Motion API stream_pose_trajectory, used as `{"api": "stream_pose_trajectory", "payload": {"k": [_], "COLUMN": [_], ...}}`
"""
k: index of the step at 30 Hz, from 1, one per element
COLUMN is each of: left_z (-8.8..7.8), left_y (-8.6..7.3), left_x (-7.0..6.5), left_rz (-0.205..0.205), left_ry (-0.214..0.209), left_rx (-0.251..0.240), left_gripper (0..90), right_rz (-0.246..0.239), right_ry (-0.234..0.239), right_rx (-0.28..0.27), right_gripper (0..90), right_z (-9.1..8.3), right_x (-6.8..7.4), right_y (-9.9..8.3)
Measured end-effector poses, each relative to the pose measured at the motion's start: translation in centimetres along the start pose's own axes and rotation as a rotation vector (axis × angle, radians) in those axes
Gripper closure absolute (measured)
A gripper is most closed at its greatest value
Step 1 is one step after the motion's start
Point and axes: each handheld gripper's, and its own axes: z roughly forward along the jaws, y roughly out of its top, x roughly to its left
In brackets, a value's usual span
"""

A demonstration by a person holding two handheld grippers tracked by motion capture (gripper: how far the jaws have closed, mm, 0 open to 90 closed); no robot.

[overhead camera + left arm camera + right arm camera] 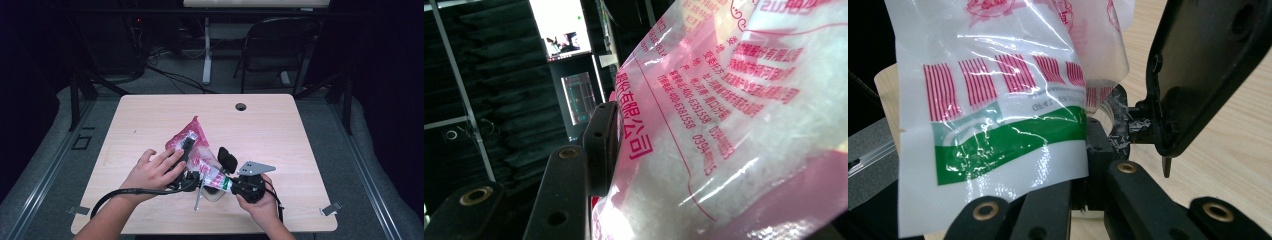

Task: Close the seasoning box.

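Observation:
A pink and clear plastic bag [197,145] of white granules lies at the middle of the wooden table [280,125]. My left gripper [187,152] comes in from the left and is shut on the bag's side. In the left gripper view the bag [734,125] presses against the one jaw that shows, and the other jaw is hidden behind it. My right gripper [229,184] is at the bag's near right end, shut on the flat green-and-red striped edge [998,100]. A black oblong piece [227,157] [1198,75] stands just beyond the right gripper.
A thin grey stick [198,197] lies on the table under the bag's near end. A cable hole [241,106] sits at the table's far edge. A folding chair [280,45] and cables stand on the floor beyond. Clips [330,209] mark the near corners.

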Motion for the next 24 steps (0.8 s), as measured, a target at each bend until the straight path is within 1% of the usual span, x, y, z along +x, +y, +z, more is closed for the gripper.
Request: {"api": "stream_pose_trajectory", "payload": {"k": [2,3,4,5,8,11,13,16,17,18,19,20,21,22,23,24], "left_z": [0.04,0.08,0.11,0.13,0.21,0.17,0.14,0.1,0.09,0.08,0.04,0.02,0.0,0.0,0.02,0.02], "left_y": [-0.01,-0.02,-0.01,0.02,0.03,0.04,0.0,-0.06,-0.1,-0.16,-0.2,-0.27,-0.33,-0.4,-0.49,-0.53], "left_x": [-0.05,-0.13,-0.14,-0.07,-0.11,-0.13,-0.22,-0.3,-0.33,-0.42,-0.4,-0.48,-0.5,-0.58,-0.76,-0.76], "left_rz": [-0.001,-0.009,-0.009,0.001,-0.004,-0.002,-0.013,-0.014,-0.017,-0.029,-0.028,-0.038,-0.041,-0.05,-0.066,-0.057], "left_ry": [0.0,-0.016,-0.016,-0.006,-0.016,-0.013,-0.016,-0.015,-0.023,-0.028,-0.025,-0.036,-0.031,-0.037,-0.053,-0.045], "left_rx": [0.001,0.004,0.004,0.001,0.002,0.001,0.002,0.001,0.004,0.004,0.003,0.006,0.004,0.005,0.009,0.008], "left_gripper": [59.1,59.2,59.2,59.2,59.2,59.2,59.2,59.4,59.7,59.9,60.2,60.6,60.9,61.4,61.6,62.0], "right_rz": [0.002,0.001,-0.001,0.0,-0.001,-0.002,-0.003,-0.002,-0.004,-0.004,-0.004,-0.004,-0.003,-0.004,-0.004,-0.004], "right_ry": [0.001,0.002,0.002,0.002,0.001,0.002,0.002,0.003,0.0,0.001,0.001,0.004,0.004,0.005,0.006,0.006], "right_rx": [-0.001,0.001,0.003,0.002,0.005,0.008,0.01,0.009,0.01,0.01,0.008,0.007,0.007,0.007,0.006,0.006], "right_gripper": [90.0,90.0,90.0,90.0,90.0,90.0,90.0,90.0,90.0,90.0,90.0,90.0,90.0,90.0,90.0,90.0], "right_z": [0.06,0.08,0.07,0.09,0.06,0.07,0.05,0.05,0.05,0.05,0.06,0.07,0.07,0.07,0.06,0.05], "right_x": [0.01,-0.01,-0.02,-0.03,-0.11,-0.09,-0.08,-0.05,-0.01,0.01,0.05,0.07,0.09,0.11,0.12,0.13], "right_y": [0.0,0.0,0.0,-0.01,-0.01,-0.02,-0.03,-0.03,-0.03,-0.03,-0.03,-0.02,-0.01,-0.01,0.0,0.01]}}
